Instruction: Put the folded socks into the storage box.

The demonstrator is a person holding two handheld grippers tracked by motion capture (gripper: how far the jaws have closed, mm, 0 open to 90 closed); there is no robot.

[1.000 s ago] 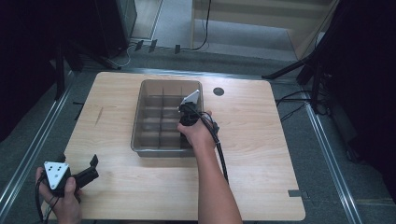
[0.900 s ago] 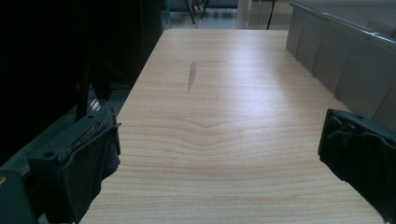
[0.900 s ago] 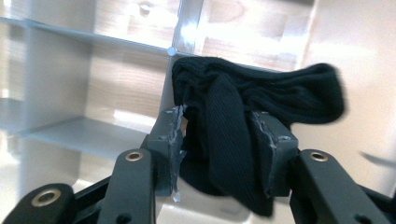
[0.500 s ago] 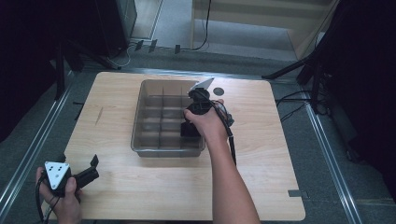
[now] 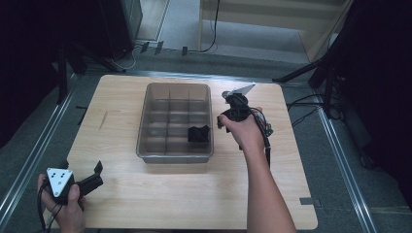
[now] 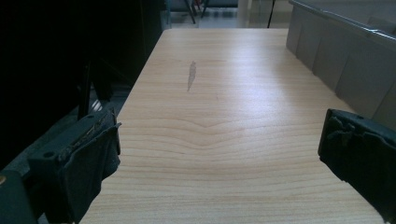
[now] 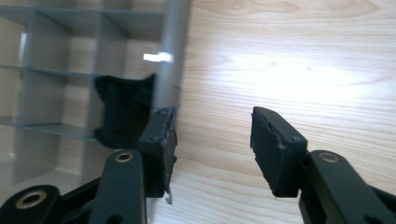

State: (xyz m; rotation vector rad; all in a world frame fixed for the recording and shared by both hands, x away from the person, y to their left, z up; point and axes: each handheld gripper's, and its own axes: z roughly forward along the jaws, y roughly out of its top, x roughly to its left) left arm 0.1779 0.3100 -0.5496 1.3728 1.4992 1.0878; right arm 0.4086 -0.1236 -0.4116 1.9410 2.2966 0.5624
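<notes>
Since the earlier frame, the right gripper (image 5: 228,112) has come up out of the grey divided tray (image 5: 145,116) and now sits over the bare wooden table (image 5: 145,194), just beside the tray's right wall. Its jaws have just been spreading apart, and nothing is between them; the right gripper view shows both pads clear above the wood grain (image 7: 212,135). A small black object (image 5: 198,133) lies inside the tray, in a compartment of the right-hand column, toward the near end. It rests against the tray's right wall, and the right gripper view shows it just on the other side of that wall from the gripper.

At the near left corner of the table, the left gripper (image 5: 94,177) rests in the person's hand. Its jaws stand wide apart and empty (image 6: 215,154), pointing along the tabletop, with the tray's side wall off to one side.
</notes>
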